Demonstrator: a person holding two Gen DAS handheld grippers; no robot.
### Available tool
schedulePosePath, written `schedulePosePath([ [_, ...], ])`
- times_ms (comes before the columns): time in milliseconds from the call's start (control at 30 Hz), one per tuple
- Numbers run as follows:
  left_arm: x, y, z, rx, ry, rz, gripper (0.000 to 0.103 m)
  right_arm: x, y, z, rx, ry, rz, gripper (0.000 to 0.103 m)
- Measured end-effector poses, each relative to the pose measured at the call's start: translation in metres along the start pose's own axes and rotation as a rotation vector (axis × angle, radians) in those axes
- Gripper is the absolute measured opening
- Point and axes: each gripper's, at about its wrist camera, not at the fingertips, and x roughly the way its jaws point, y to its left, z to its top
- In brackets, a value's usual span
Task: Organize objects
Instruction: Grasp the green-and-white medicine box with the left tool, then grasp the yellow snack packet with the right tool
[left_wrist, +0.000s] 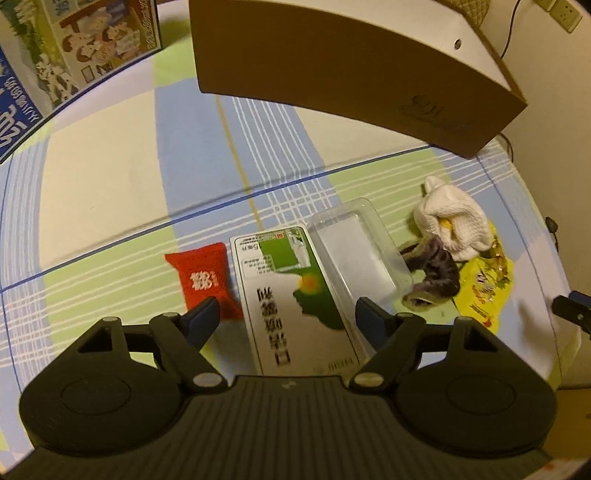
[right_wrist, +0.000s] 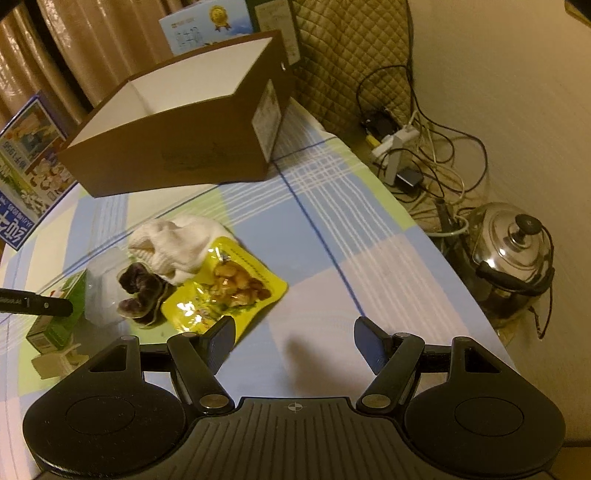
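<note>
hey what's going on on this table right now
A person is tidying a pile of small items with two handheld claws; neither grips anything yet. The left claw hangs open over the green and white carton, which lies between a red pouch and a clear plastic container. The right claw is open near the yellow snack packet. A white cloth and dark scrunchie lie beside it. The open cardboard box waits behind.

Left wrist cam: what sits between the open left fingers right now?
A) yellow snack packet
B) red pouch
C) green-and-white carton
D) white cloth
C: the green-and-white carton lies between the open fingers of the left gripper; the red pouch sits just outside its left finger.
</note>
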Motion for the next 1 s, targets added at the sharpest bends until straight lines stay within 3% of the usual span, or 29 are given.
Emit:
schedulePosePath([
  [167, 0.013, -0.001, 0.006, -0.005, 0.019, 0.004, 0.062, 0.003, -0.007, 0.0, 0.012, 0.005, -0.001, 0.069],
  [333, 0.011, 0.0, 0.004, 0.001, -0.018, 0.02, 0.051, 0.009, -0.005, 0.002, 0.008, 0.007, 0.046, 0.069],
  [567, -0.013, 0.017, -0.005, -0.052, -0.083, 0.012, 0.051, 0.026, 0.01, 0.004, -0.017, 0.037, 0.149, 0.069],
  [767, -0.035, 0.038, -0.014, -0.111, -0.121, 0.027, 0.051, 0.052, 0.007, -0.002, 0.145, 0.125, 0.245, 0.069],
  [1000, -0.048, 0.054, -0.02, -0.152, -0.145, 0.052, 0.051, 0.064, 0.011, 0.015, 0.273, 0.1, 0.205, 0.068],
])
